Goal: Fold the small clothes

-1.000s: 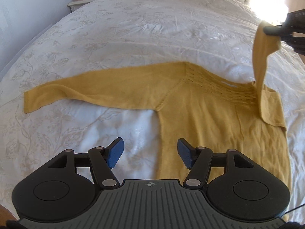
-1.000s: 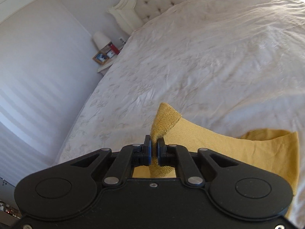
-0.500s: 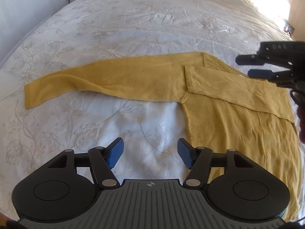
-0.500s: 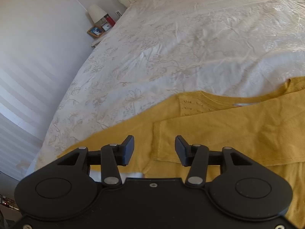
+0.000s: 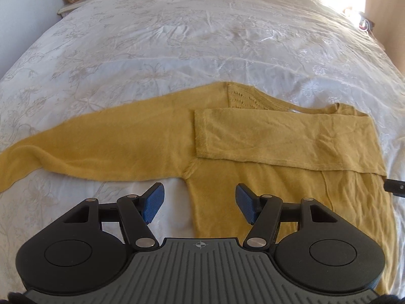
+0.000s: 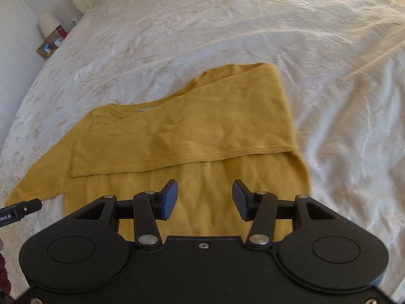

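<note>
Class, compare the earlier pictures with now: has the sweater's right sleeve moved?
Yes. The right sleeve, earlier pinched and lifted by the right gripper, now lies flat across the sweater's chest, its cuff toward the nightstand side. That gripper's jaws have just been opening, empty.

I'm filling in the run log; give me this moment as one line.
step: sleeve fold | yellow sweater: one sleeve folded across, other sleeve spread | left gripper: open | right gripper: open, empty
</note>
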Demonstrator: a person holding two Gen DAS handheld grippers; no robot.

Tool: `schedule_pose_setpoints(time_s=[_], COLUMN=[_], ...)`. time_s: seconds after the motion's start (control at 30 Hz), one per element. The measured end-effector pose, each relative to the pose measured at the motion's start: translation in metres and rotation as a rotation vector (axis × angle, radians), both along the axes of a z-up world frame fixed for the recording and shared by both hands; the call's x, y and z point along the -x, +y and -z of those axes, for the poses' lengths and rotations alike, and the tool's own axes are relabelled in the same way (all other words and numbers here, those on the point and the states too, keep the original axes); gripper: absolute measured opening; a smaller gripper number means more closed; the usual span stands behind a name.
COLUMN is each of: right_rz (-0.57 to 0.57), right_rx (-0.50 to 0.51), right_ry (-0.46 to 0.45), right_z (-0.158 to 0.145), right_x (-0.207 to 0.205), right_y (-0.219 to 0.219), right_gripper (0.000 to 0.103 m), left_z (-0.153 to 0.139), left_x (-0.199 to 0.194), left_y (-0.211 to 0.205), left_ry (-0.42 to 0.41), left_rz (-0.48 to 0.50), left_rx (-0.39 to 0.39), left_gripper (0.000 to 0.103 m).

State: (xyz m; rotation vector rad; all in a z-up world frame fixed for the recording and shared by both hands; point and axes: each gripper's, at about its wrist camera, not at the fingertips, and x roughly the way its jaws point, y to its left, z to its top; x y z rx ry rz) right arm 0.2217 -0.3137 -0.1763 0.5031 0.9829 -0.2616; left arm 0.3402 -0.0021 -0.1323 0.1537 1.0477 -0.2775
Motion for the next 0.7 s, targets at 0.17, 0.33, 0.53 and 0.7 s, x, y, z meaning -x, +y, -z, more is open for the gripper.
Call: schedule_pose_setpoints(time_s=[0.17,0.33,0.53,0.7], right_rz=[0.059,0.054,-0.034,-0.119], right_rx=[-0.01,-0.013,0.073,0.159], right_ry=[0.003,0.01,0.087,0.14], right_z=[0.008,0.016,0.039,0.058], right_x=[0.011,0.004,-0.017,-0.026], right_y=[-0.034,-0.055,-0.066,-0.065], right_gripper=[0.056,0.058,0.064,0.064], left_z=[0.023,0.065,0.092,0.095], left_x=[-0.006,0.002,0.022,0.022], left_y=[-0.038,-0.06,-0.058,-0.062], left_ry=[0.035,0.138,0.098,0.103], left_rz=[0.049,0.085,0.06,0.033], left_rx=[-0.013,-0.07,-0.064,-0.075], left_gripper=[0.061,0.061,0.08,0.092])
